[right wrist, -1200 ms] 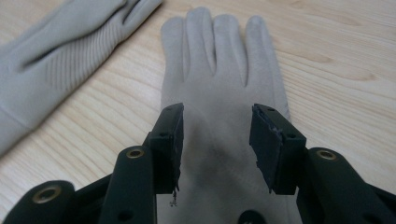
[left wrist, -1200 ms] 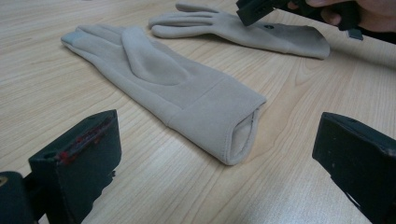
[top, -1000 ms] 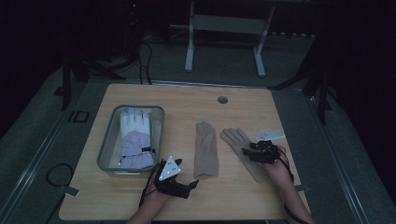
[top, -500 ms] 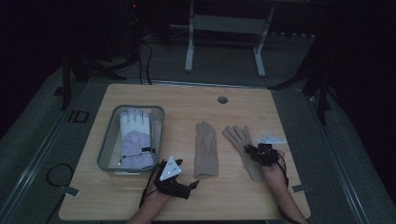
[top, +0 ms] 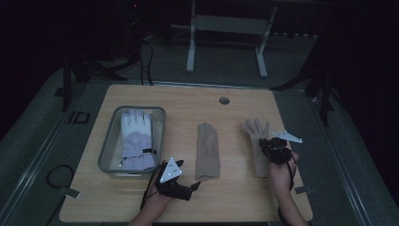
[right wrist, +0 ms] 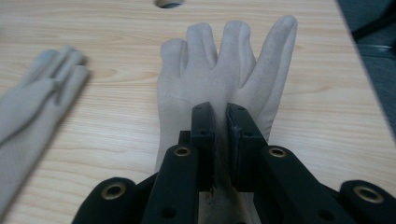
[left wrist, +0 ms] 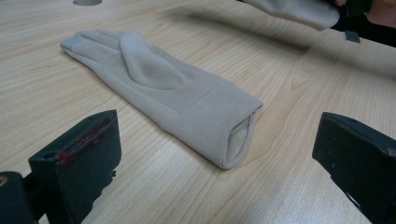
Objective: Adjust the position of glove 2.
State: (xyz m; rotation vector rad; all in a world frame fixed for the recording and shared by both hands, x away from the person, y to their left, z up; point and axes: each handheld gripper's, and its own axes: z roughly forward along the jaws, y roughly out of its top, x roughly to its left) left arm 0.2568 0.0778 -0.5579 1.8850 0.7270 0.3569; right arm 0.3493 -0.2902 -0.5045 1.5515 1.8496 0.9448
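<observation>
At the far left of the wooden table we see a clear plastic bin with a lavender-and-white winter glove lying inside it, fingers pointing away from the person. Just to the right of the bin's near corner sits the left gripper, low near the table's near edge. Its jaws are spread wide with nothing between them. In the left gripper view they frame the cuff of the first beige glove, which lies flat on the wood just ahead of them, untouched.

That glove lies near the middle of the table, its fingers pointing away from the person. Well to its right is the second beige glove, fingers splayed. The right gripper is clamped on it: its jaws have just been closing, and in the right gripper view we see them pinching the fabric of the palm between them. In the left gripper view this glove's cuff end appears raised off the wood beside the person's hand.
</observation>
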